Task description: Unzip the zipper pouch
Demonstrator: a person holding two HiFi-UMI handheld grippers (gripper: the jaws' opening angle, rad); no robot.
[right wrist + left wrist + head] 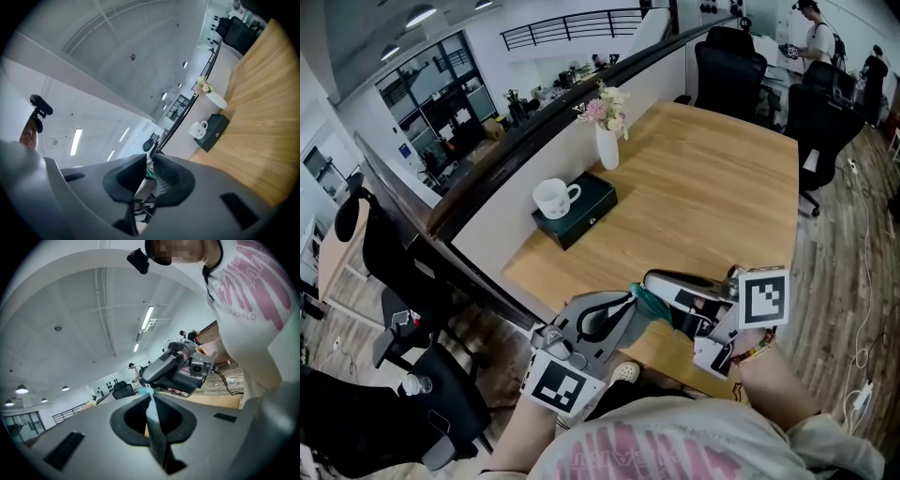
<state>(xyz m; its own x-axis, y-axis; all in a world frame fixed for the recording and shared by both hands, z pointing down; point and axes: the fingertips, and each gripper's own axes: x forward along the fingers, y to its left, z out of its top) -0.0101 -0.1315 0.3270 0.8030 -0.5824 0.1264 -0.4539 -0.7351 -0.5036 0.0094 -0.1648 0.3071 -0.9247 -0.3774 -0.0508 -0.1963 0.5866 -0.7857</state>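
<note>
An open office with a pale wooden tabletop [712, 187], its near edge running slantwise just under the two grippers.

On the left gripper [150, 397] the fingers are pressed together, with a thin strip of teal fabric clamped between them. This is the zipper pouch [652, 302]. The right gripper [149, 161] faces it from the other side. Its fingers stand narrow, and their tips have closed on a bit of the same teal material, while lower down a slim gap stays between them. So the pouch hangs short and bunched between the two sets of fingertips, held from both ends, clear of the wood and right above the tabletop's near edge. How far the zipper is open cannot be made out.

Outward from there, the person's white shirt [656, 441] lies close behind both grippers, so there is little room on that side. Ahead, the tabletop is bare for a long stretch. Its things sit well apart from the grippers along the left edge: a white mug [553, 199] on a dark box [598, 202], then a white vase [607, 145] with flowers, all beside a low partition [487, 234]. Black chairs [727, 61] stand at the far end.
</note>
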